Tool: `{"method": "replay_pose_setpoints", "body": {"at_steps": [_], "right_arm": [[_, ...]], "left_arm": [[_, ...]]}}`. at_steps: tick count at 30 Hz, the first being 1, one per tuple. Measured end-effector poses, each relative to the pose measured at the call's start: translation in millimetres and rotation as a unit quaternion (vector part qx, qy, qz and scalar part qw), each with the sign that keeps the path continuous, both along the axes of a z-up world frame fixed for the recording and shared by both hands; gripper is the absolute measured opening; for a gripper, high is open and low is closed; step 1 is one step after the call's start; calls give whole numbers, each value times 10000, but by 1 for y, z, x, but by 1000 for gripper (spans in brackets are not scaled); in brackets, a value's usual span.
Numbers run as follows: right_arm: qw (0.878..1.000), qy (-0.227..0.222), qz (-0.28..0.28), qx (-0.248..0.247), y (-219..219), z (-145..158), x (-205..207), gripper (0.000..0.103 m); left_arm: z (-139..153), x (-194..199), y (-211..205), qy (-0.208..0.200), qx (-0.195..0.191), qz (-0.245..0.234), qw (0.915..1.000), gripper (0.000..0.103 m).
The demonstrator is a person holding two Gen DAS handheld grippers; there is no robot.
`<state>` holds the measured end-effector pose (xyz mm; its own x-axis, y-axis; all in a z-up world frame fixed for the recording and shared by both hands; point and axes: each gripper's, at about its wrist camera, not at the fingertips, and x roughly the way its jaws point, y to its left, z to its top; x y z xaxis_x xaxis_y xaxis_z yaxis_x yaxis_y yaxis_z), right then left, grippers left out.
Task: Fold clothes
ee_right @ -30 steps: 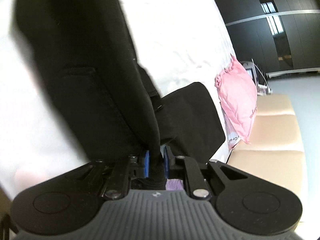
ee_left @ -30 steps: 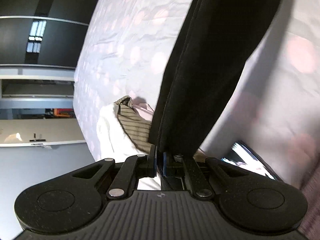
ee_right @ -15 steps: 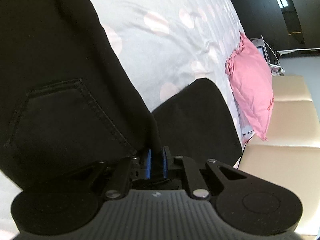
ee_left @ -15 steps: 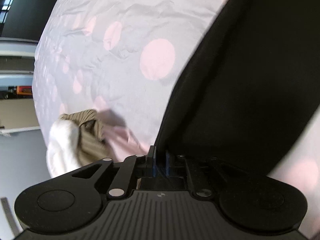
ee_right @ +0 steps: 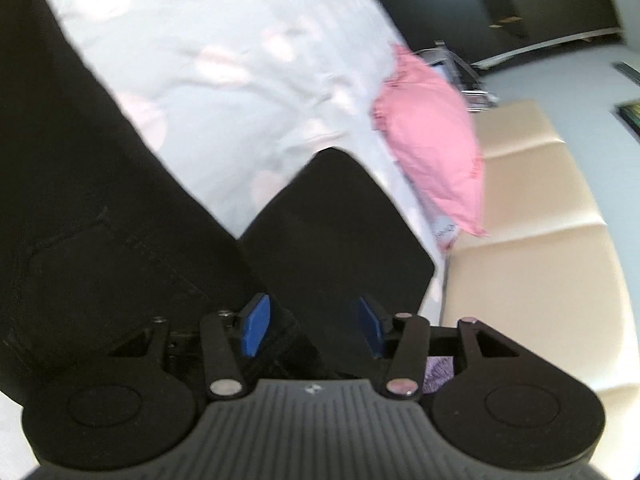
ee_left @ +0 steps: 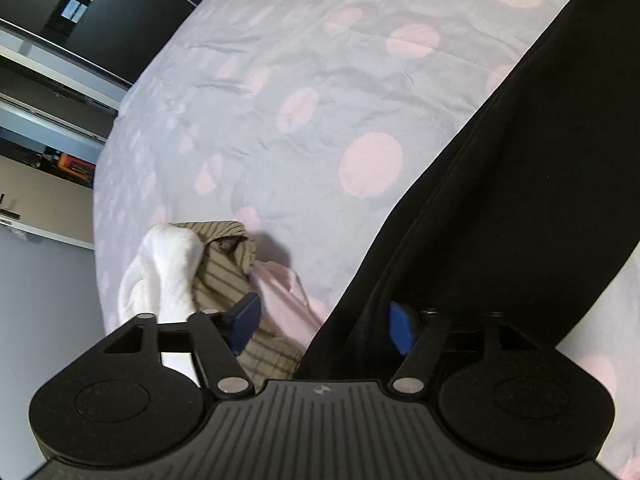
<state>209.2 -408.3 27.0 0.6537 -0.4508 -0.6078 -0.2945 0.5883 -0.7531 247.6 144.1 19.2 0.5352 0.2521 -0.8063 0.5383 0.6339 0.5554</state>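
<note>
Left claw (ee_left: 324,326) spread, black trousers (ee_left: 500,216) flat

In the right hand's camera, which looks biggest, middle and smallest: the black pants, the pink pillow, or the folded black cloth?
1. black pants, filling the left side, though closest to the camera.
2. folded black cloth.
3. pink pillow.
The last two look close in size, and the pillow lies farther away, so their order is unsure.
</note>
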Motion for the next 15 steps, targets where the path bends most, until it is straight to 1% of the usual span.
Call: {"method": "replay_pose_setpoints", "body": {"at_steps": [1, 3, 4, 6, 7, 9, 10, 12, 13, 15], "right_arm": [[9999, -83, 6, 125, 3, 5, -7, 55], [9989, -236, 43, 393, 10, 14, -22, 59], [9981, -299, 65, 538, 15, 19, -33, 60], [9959, -355, 117, 827, 26, 21, -50, 63], [9948, -366, 145, 941, 33, 19, -56, 63], [9926, -387, 194, 1134, 46, 12, -63, 65], [9922, -394, 203, 1165, 50, 6, -64, 65], [9918, -393, 190, 1204, 55, -6, -66, 65], [9913, -381, 144, 1248, 55, -10, -69, 65], [9890, -345, -78, 1438, 51, -16, -73, 65]], "left_arm": [[4, 0, 0, -42, 19, 61, 10000, 68], [8, 5, -1, -117, 113, 228, 9996, 74], [8, 8, -2, -152, 196, 319, 9992, 74], [6, 17, -5, -244, 521, 421, 9975, 73], [6, 20, -5, -381, 726, 472, 9955, 73], [10, 27, -4, -757, 1124, 631, 9888, 72], [14, 29, -2, -861, 1137, 725, 9871, 72], [24, 28, 2, -841, 900, 806, 9891, 72], [27, 24, 1, -835, 831, 793, 9899, 72], [31, 12, -3, -902, 810, 693, 9902, 72]]}}
